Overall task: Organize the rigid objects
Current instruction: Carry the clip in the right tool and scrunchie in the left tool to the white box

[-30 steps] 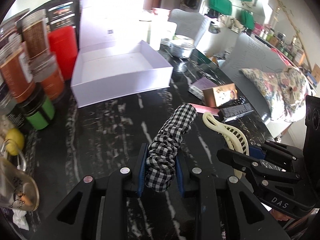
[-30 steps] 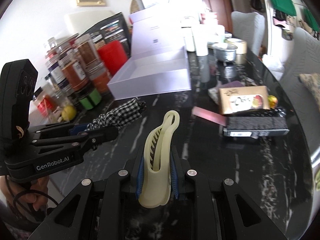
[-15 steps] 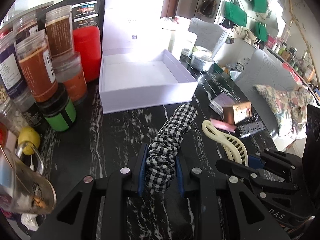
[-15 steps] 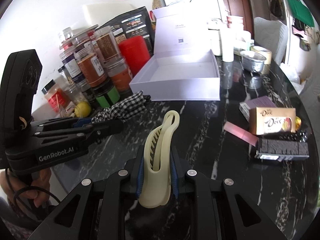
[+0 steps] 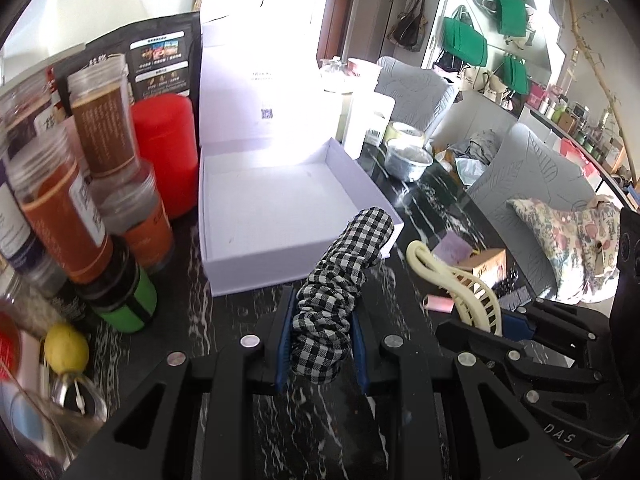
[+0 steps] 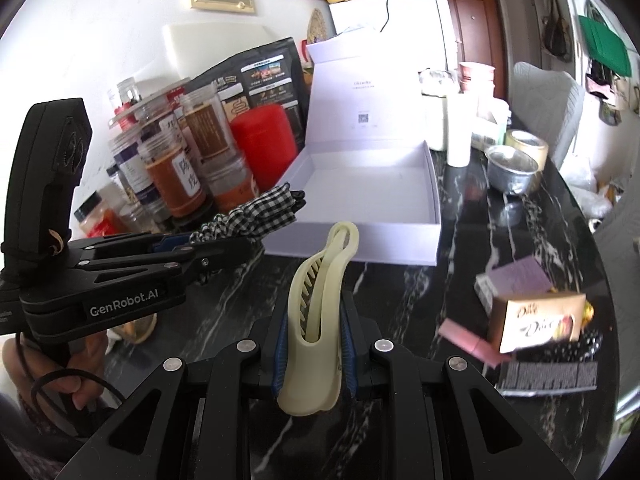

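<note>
Black-and-white checked fabric, bunched into a soft scrunchie (image 5: 338,292), fills your left tool (image 5: 322,344), whose blue pads are closed on its lower end while the rest pokes forward toward the open white cardboard box (image 5: 280,216). It looks light and squashy, so it will likely sag and cling rather than slip; keep your hold low where the folds are thickest. Your right tool (image 6: 312,354) is clamped on the cream plastic claw hair clip (image 6: 316,320), standing upright between the pads. That one reads as stiff and smooth, probably brittle at the teeth, so squeeze the solid spine near the base, not the comb. Both pieces hang above the black marble bench (image 6: 400,292), just short of the box's near wall. The box floor shows bare.
</note>
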Demonstrator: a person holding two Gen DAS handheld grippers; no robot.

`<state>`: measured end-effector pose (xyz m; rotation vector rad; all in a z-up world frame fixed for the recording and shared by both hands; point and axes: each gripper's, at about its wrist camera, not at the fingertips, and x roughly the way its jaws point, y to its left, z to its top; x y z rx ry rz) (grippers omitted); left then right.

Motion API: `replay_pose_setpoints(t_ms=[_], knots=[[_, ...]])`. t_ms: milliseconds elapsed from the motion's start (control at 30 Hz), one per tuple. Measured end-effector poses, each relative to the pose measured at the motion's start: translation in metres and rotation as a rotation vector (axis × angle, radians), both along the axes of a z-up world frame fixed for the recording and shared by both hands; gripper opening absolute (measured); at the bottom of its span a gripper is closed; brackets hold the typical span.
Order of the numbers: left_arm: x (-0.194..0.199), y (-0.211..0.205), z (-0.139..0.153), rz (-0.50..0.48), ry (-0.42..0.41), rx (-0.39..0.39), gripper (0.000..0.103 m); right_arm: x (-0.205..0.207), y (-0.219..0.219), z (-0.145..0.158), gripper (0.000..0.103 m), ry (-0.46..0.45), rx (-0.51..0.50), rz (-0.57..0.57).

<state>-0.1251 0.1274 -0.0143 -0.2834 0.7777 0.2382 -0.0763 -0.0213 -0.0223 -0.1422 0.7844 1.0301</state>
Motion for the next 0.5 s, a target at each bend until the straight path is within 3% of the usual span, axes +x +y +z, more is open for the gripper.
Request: replay_pose_setpoints(t_ms=[500], knots=[[0.048,0.015,0.025,-0.028,-0.056,0.017,0.025,0.044,0.018,0.021,0.023,-0.03,0.031,-0.013]])
